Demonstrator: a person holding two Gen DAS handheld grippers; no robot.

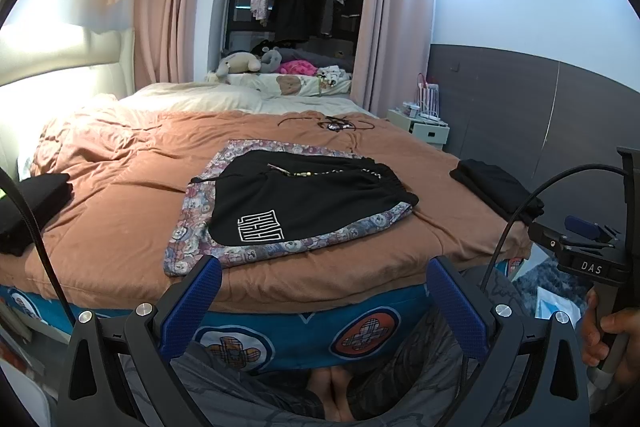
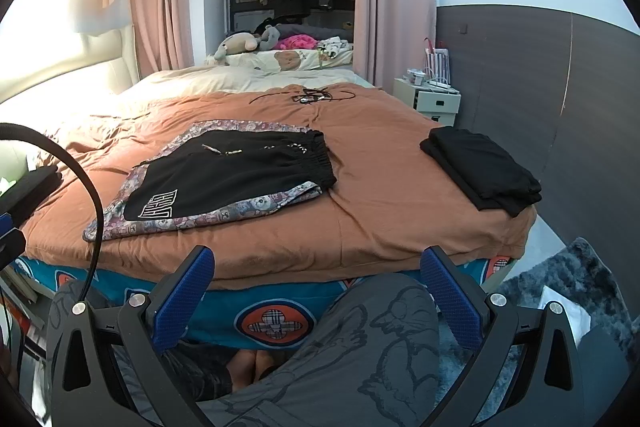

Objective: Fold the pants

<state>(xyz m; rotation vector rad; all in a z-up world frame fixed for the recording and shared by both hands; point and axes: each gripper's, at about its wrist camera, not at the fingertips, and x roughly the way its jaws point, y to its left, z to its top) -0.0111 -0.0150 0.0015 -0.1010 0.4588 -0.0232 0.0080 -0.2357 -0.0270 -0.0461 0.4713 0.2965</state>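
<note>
Both tongs hang below the near edge of the bed point(image 2: 360, 163), spread wide and empty: the left tongs point(image 1: 324, 303) and right tongs point(image 2: 318, 291) have not reached any cloth. The black shorts point(image 1: 304, 203) lie flat ahead of the left tongs, up and left of the right ones, laid on a patterned cloth point(image 1: 200, 227), probably as a folding base. A folded black garment point(image 2: 480, 167) sits well apart at right, seemingly finished.

The patterned floral cloth point(image 1: 200, 211) is largely hidden under the black shorts point(image 1: 304, 199), and the dark folded stack point(image 1: 28, 207) is cut off by the left edge.
</note>
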